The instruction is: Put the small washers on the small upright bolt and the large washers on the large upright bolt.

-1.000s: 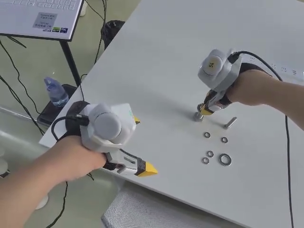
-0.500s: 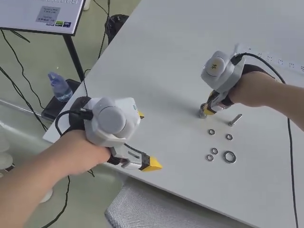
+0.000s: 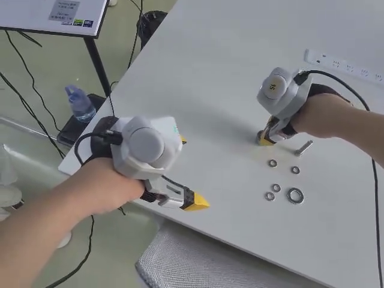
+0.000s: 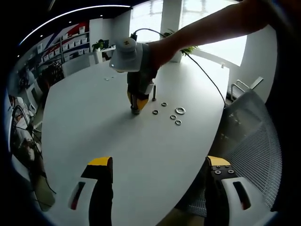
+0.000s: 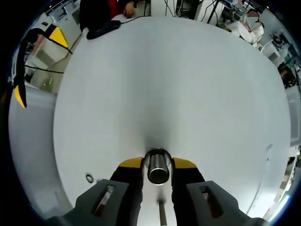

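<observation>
While right hand-held gripper (image 3: 267, 141) clamps bolt (image 5: 158, 172), left hand-held gripper (image 4: 159, 163) wide; washers (image 3: 290, 195) beside.

An office-style lab: a broad white table (image 3: 210, 72) carries a power strip (image 3: 345, 65) at the head view's upper right, a laptop (image 3: 54, 15) stands upper left above trailing cables (image 3: 24, 78), a mesh chair (image 3: 192, 264) sits below; stocked shelves (image 4: 70, 40) and bright windows (image 4: 150, 14) top the left gripper view
</observation>
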`<state>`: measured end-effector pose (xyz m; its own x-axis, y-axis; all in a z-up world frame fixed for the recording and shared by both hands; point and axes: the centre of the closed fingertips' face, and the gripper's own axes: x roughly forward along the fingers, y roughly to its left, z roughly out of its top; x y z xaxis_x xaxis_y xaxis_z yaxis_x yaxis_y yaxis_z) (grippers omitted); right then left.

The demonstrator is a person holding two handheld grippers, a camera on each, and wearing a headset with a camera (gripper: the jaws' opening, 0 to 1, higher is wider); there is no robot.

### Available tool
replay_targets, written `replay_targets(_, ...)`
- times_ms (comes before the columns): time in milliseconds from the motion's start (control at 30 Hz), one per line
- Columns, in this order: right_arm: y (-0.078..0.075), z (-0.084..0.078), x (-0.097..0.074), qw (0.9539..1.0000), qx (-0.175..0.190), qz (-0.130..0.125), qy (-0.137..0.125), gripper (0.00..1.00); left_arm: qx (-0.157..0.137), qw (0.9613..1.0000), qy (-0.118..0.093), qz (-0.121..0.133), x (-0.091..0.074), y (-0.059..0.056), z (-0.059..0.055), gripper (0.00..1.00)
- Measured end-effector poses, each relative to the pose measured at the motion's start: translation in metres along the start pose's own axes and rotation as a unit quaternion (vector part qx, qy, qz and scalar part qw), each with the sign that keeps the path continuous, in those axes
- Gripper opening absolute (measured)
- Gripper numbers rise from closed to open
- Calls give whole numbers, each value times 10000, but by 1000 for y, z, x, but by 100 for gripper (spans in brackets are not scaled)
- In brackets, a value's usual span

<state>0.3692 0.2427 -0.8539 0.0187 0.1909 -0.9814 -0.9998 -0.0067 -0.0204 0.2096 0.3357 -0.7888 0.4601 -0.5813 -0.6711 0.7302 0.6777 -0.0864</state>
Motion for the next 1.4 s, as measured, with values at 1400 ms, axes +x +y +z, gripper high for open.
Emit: replay_targets(1400,-19,-5,15,9999,-28,101,12,42,-38,10000,30,-4,0,2,-4,78)
